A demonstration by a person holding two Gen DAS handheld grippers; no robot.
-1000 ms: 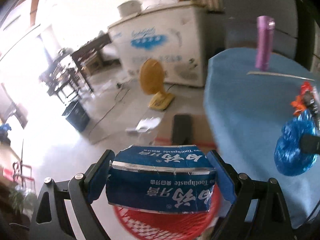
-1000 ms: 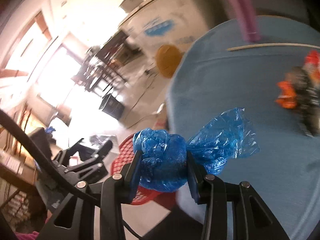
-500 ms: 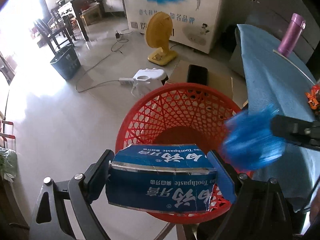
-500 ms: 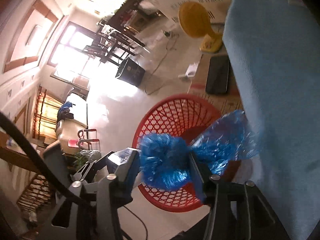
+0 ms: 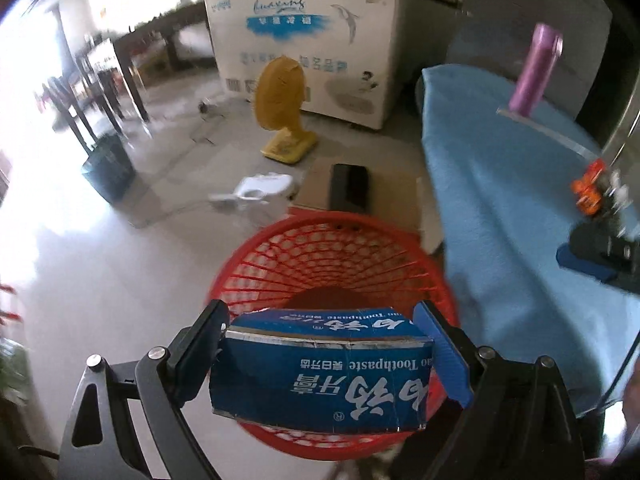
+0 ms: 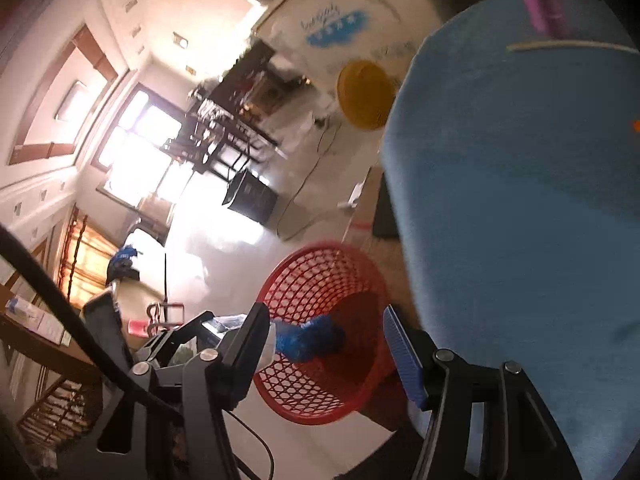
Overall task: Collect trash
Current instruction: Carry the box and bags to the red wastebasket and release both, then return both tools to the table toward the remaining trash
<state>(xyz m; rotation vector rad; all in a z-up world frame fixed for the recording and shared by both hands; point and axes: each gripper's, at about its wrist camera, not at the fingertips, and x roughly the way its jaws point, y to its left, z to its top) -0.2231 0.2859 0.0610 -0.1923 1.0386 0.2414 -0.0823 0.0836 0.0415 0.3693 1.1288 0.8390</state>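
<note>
My left gripper (image 5: pixel 322 320) is shut on a blue toothpaste box (image 5: pixel 320 376) and holds it over the near rim of a red mesh basket (image 5: pixel 332 232) on the floor. In the right wrist view, the jaws of my right gripper (image 6: pixel 325 312) are opening above the same basket (image 6: pixel 320 256). A crumpled blue plastic bag (image 6: pixel 308 340) hangs free below them inside the basket, and neither pad presses on it. In the left wrist view the right gripper (image 5: pixel 600 256) shows over the blue-clothed table (image 5: pixel 500 200). An orange wrapper (image 5: pixel 588 192) lies on that table.
A purple bottle (image 5: pixel 536 72) and a thin strip stand at the table's far end. On the floor beyond the basket are a black slab on cardboard (image 5: pixel 350 188), a white device with a cable (image 5: pixel 260 192), a yellow fan (image 5: pixel 280 100) and a white freezer (image 5: pixel 304 40).
The right gripper carried the blue bag off the table to over the basket, spread its jaws and let it go. The left gripper kept hold of the box and came over the basket.
</note>
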